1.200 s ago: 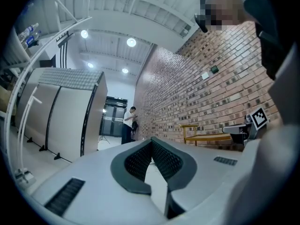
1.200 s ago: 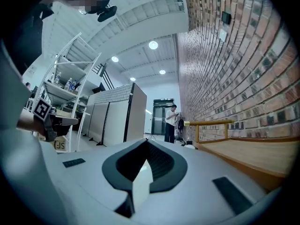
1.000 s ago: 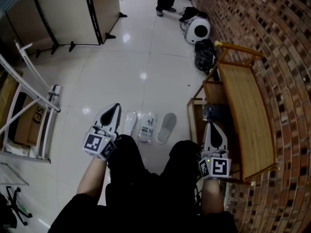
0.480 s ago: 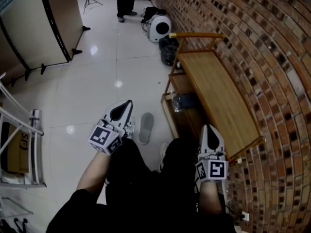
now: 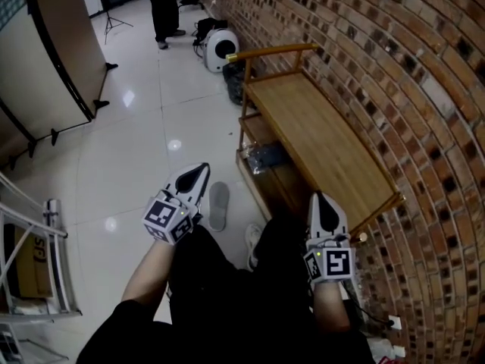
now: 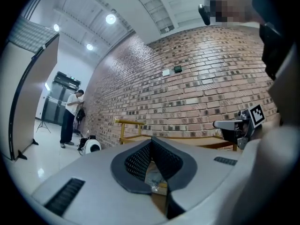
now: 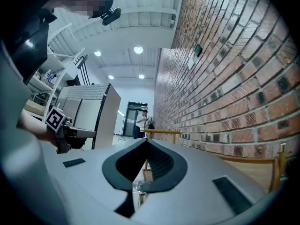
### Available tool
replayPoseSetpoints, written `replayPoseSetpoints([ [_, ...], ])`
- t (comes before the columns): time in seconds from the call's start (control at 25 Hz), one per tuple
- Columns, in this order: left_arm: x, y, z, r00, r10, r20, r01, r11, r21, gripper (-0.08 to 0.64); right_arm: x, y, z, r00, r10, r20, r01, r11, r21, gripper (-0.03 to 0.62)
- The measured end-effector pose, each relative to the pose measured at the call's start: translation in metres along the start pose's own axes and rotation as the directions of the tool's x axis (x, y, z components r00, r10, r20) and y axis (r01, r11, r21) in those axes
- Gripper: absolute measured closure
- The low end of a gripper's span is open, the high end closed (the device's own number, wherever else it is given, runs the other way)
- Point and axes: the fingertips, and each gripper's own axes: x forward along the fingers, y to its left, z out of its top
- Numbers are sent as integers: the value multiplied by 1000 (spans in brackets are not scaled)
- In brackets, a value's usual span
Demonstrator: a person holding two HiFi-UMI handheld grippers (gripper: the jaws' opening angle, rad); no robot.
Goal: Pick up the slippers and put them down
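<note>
Head view shows left gripper (image 5: 200,171) and right gripper (image 5: 321,199), fingers closed and empty, near a grey slipper (image 5: 218,205).

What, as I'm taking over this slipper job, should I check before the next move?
1. Left claw empty: ok, shut on nothing.
2. Right claw empty: ok, shut on nothing.
3. Claws open for a grab: not ok.
4. Slipper in sight: ok, a grey one lies on the floor.
5. Its mate in sight: cannot tell.
6. Claws aimed at it: not ok; both gripper views show bench and wall.
</note>
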Motion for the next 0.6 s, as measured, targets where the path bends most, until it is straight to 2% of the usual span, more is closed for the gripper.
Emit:
replayPoseSetpoints([
  [0.08,8,-3,-6,1000,-22,-3,22,999,-33,560,0,-3,-3,1000,-6,-9,6,1000,2,584],
  [0.2,20,-3,-12,999,-49,10,49,990,-136,560,2,-8,-6,1000,-12,-13,12,1000,8,584],
  [0.28,28,2,-18,997,-70,36,76,964,-255,560,6,-9,-7,1000,-11,-9,12,1000,12,584],
  [0.32,32,4,-21,995,-88,56,102,936,-338,560,9,-8,-8,1000,-7,-13,7,1000,11,584],
  [0.36,38,6,-23,990,-113,82,137,890,-435,560,12,-8,-9,1000,-2,-18,2,1000,9,584],
  [0.4,43,7,-25,984,-140,112,178,824,-537,560,15,-7,-10,1000,3,-21,-3,1000,7,584],
  [0.44,48,7,-26,975,-163,149,221,739,-637,560,17,-6,-10,1000,7,-23,-7,1000,7,584],
  [0.48,51,7,-26,964,-181,197,267,637,-723,560,19,-5,-11,1000,10,-25,-10,1000,8,584],
  [0.52,54,6,-26,949,-189,253,316,532,-786,560,21,-3,-11,1000,14,-27,-14,1000,8,584],
  [0.56,55,5,-26,934,-185,305,357,443,-823,560,22,-1,-11,999,17,-29,-17,1000,9,584],
  [0.6,55,7,-29,925,-173,339,381,383,-842,560,23,1,-12,999,20,-32,-20,1000,9,584],
])
